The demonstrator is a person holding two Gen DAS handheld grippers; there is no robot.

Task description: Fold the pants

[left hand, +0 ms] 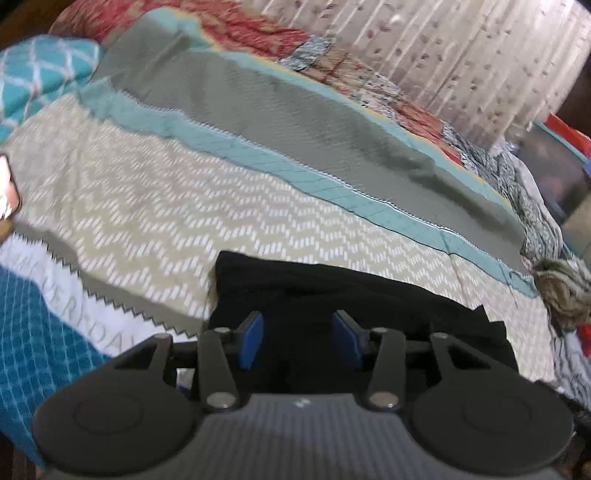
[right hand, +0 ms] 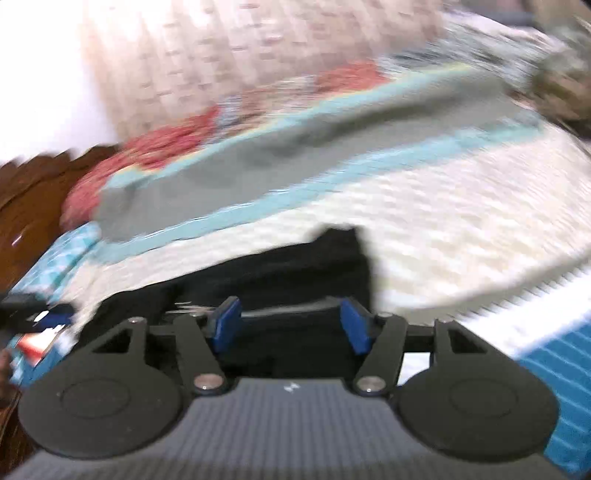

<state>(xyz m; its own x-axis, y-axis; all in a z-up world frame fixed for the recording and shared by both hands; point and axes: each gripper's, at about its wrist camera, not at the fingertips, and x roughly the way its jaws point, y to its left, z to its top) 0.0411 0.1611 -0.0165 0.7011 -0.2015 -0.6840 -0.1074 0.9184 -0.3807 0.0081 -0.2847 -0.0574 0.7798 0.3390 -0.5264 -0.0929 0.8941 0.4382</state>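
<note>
The black pants (left hand: 332, 288) lie in a folded bundle on the chevron-patterned bedspread (left hand: 184, 206), near its front edge. My left gripper (left hand: 299, 332) hovers over the bundle's near-left part. Its blue pads (left hand: 251, 338) stand apart, with black cloth showing in the gap and no pinch visible. The right wrist view is blurred. In it the same pants (right hand: 295, 266) lie under my right gripper (right hand: 290, 325), whose blue pads (right hand: 356, 328) stand wide apart with nothing pressed between them. One corner of the pants (right hand: 340, 236) pokes up beyond it.
A teal patterned pillow (left hand: 40, 74) sits at the far left and a floral quilt (left hand: 258, 29) runs along the back. A curtain (left hand: 461, 48) hangs behind the bed. A fuzzy grey-brown bundle (left hand: 565, 291) lies at the right edge. Blue checked cloth (left hand: 33, 332) covers the near left.
</note>
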